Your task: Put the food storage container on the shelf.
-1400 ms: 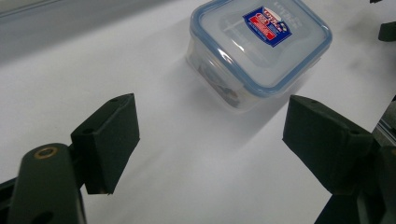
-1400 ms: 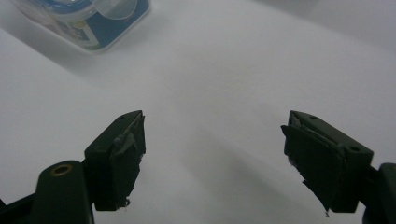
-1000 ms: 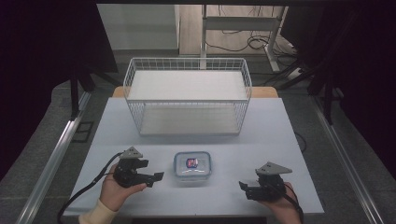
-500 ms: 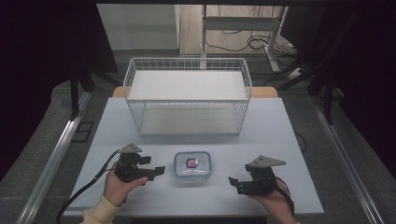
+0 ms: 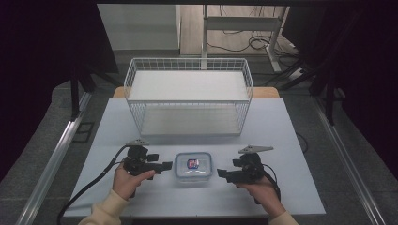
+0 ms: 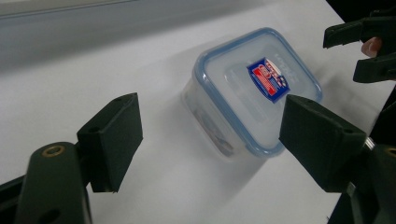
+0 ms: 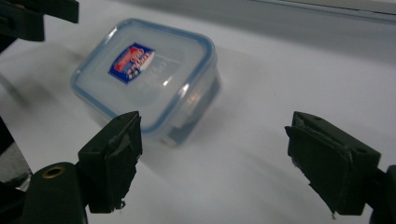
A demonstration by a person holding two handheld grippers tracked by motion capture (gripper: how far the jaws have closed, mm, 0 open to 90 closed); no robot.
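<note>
both grippers have moved in toward the box [image 5: 193, 165] since a second ago. the left gripper [image 5: 165, 166] was out at the lower left of the high view; now its tips sit just beside the box's left edge. the right gripper [image 5: 221, 175] has slid in from the lower right and now sits near the box's right edge. the box itself has not moved. it looks like the hands are getting ready to take the box from both sides, but no jaw touches it yet.

the box sits on the table [image 5: 291, 140], in the lower middle of the high view, between the two grippers and well in front of the basket [image 5: 187, 96].

in the left gripper view the left gripper [image 6: 210, 137] has its jaws spread wide, with the box [image 6: 252, 88] in the upper right of the frame, lying past the tips. in the right gripper view the right gripper [image 7: 212, 156] is spread wide too, with the box [image 7: 144, 77] in the upper left.

the box is see-through plastic, square with round corners. its lid has a blue rim and a small red and blue sticker [image 6: 268, 78]. it looks smooth and a bit shiny. the jaws are black, flat and blocky. the basket is thin white wire, like a net. the table is pale, flat and plain.
</note>
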